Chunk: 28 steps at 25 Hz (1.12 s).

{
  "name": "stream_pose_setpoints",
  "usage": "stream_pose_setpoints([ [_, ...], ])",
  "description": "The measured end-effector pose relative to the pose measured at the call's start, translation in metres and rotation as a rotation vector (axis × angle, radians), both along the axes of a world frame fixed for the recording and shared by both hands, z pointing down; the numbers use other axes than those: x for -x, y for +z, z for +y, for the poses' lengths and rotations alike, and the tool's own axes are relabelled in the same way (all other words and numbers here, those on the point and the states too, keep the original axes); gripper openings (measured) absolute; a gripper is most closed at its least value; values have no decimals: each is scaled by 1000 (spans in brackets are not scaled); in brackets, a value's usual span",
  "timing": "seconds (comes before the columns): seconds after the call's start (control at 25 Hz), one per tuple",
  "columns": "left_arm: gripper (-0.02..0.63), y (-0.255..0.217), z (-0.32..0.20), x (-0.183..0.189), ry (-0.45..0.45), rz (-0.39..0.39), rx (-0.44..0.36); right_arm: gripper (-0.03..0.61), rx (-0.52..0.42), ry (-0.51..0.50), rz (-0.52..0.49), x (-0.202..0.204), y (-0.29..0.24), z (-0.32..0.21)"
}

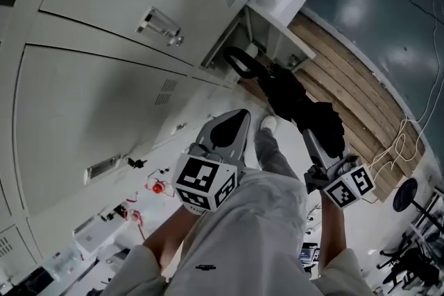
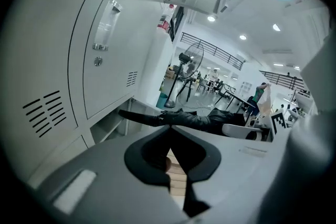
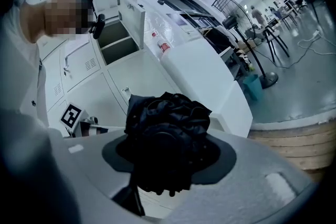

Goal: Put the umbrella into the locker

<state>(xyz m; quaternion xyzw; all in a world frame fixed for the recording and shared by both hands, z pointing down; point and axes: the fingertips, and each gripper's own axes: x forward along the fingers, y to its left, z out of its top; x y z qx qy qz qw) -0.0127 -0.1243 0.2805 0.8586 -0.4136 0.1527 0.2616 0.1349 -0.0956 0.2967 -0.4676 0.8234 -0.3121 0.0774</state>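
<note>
The black folded umbrella (image 1: pixel 305 107) stretches from my right gripper (image 1: pixel 318 141) toward the open locker compartment (image 1: pixel 236 38). Its curved handle (image 1: pixel 239 64) lies at the mouth of that compartment. The right gripper is shut on the bunched fabric end of the umbrella (image 3: pixel 168 123), which fills the space between the jaws of the right gripper (image 3: pixel 169 153). My left gripper (image 1: pixel 234 125) hangs to the left of the umbrella, apart from it, shut with nothing held. Seen from the left gripper (image 2: pixel 169 127), the umbrella (image 2: pixel 199 118) lies across, its tip end toward the open compartment (image 2: pixel 107 127).
Closed grey locker doors (image 1: pixel 104 100) fill the left. The open compartment's door (image 1: pixel 281 28) juts out to the right of it. A wooden platform (image 1: pixel 347 80) borders the lockers, with white cable (image 1: pixel 395 142) on it. The person's shoe (image 1: pixel 268 123) and trouser leg sit below; small clutter (image 1: pixel 152 185) lies at lower left.
</note>
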Motion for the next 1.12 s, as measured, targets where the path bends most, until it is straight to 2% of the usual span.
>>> stream_pose_setpoints([
  [0.16, 15, 15, -18, 1, -42, -23, -4, 247, -12, -47, -14, 6, 13, -22],
  [0.36, 15, 39, -29, 11, -93, -46, 39, 247, 11, -98, -27, 17, 37, -37],
  [0.6, 15, 69, -44, 14, -108, -64, 68, 247, -4, -132, 17, 28, 60, -54],
  [0.88, 15, 98, -58, 10, -120, -49, 88, 247, -8, -148, 58, 35, 86, -67],
  [1.12, 15, 123, -75, 13, -171, -28, 112, 247, -14, -139, 70, 45, 105, -83],
])
